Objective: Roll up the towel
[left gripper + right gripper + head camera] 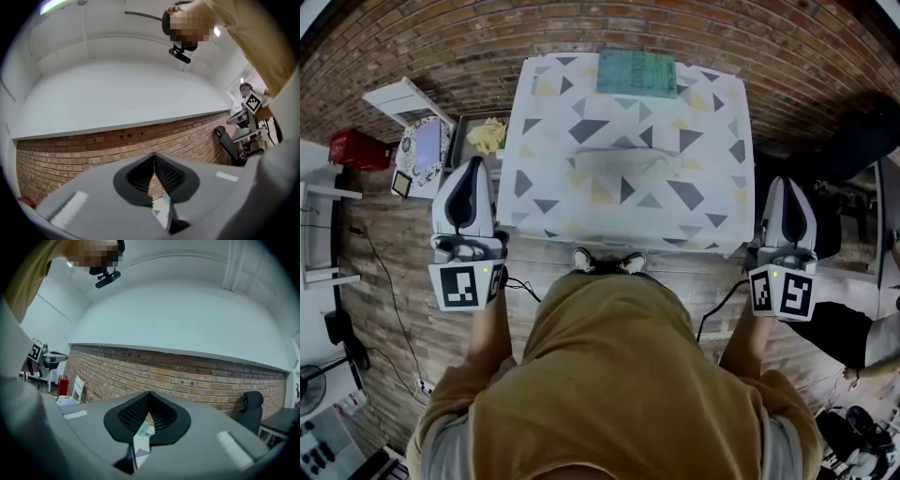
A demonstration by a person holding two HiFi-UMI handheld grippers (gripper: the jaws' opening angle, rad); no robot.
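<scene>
I'm holding both grippers out front, one either side of my body. L gripper (pixel 472 165): jaws pressed together, nothing btwn them, nose tipped slightly up. R gripper (pixel 787 184): jaws also fully together & empty, pointing approx level.

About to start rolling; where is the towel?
Head view: the towel lies at the far middle edge of the patterned table, by the brick wall.
</scene>
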